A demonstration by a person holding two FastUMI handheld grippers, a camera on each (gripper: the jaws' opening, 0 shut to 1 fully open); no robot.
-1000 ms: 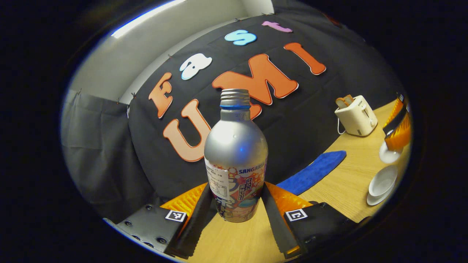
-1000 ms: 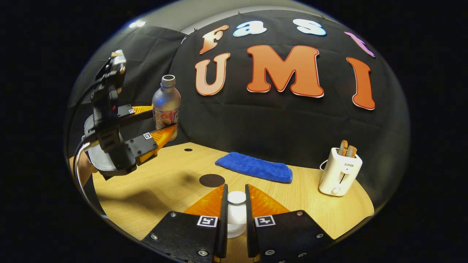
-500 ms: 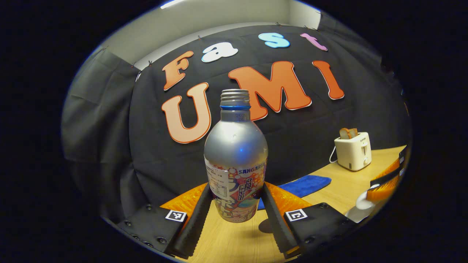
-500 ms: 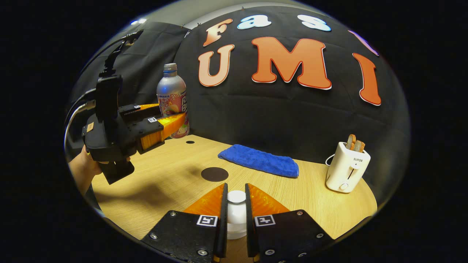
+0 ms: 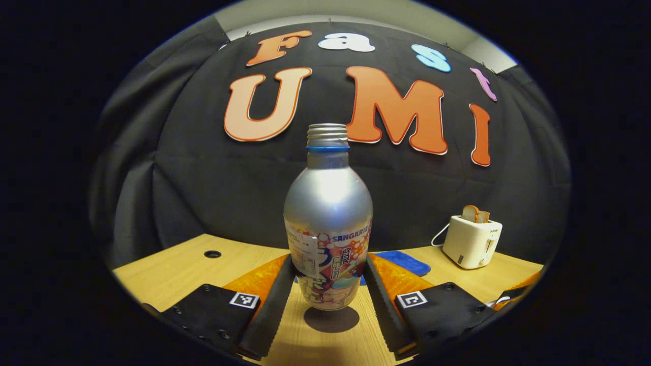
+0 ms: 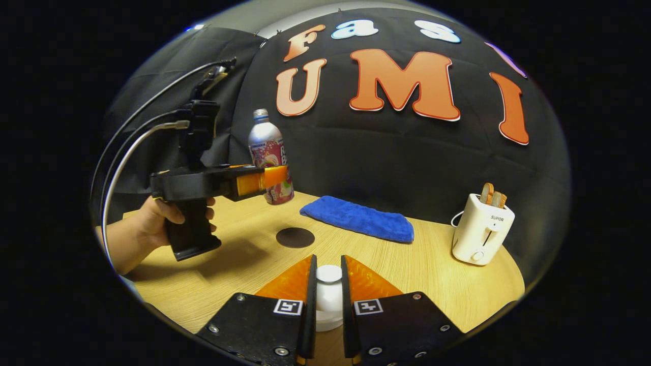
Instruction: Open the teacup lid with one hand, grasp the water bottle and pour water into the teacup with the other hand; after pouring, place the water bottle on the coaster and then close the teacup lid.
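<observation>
A silver water bottle (image 5: pixel 328 213) with a colourful label and no cap stands upright between the fingers of my left gripper (image 5: pixel 328 264), which is shut on its lower half. It hangs just above the table, with the dark round coaster (image 5: pixel 330 319) right below it. In the right gripper view the bottle (image 6: pixel 268 152) and the left gripper (image 6: pixel 264 178) are held up at the left, behind the coaster (image 6: pixel 295 237). My right gripper (image 6: pixel 328 269) is shut on the knob of the white teacup lid (image 6: pixel 328 300), held above the table's front.
A blue cloth (image 6: pixel 356 218) lies behind the coaster. At the right stands a white toaster (image 6: pixel 480 234) with bread slices in it. A small hole (image 5: pixel 212 253) is in the wooden table (image 6: pixel 432 274) at the far left. A hand (image 6: pixel 152 218) grips the left gripper's handle.
The left gripper has swung level and come down with the bottle, moving over the coaster. The cup and saucer have slid out of the left gripper view. The right gripper still holds the lid.
</observation>
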